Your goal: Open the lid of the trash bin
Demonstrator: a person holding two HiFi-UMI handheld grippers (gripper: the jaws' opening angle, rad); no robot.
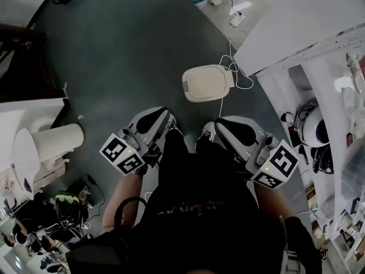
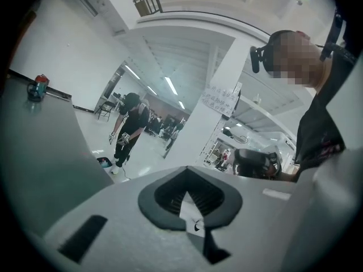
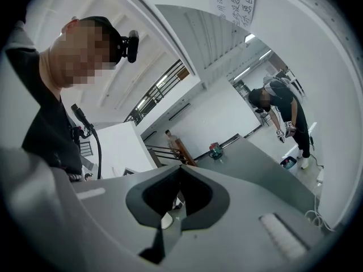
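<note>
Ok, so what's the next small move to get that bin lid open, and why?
Probably reach the right gripper forward and down toward the trash bin lid. The lid lies shut on the floor ahead, and both grippers are held close to the body, well short of it. The tongs of the right and of the left gripper are shut with nothing between them.

Head view downward, 2 gripper views outward
</note>
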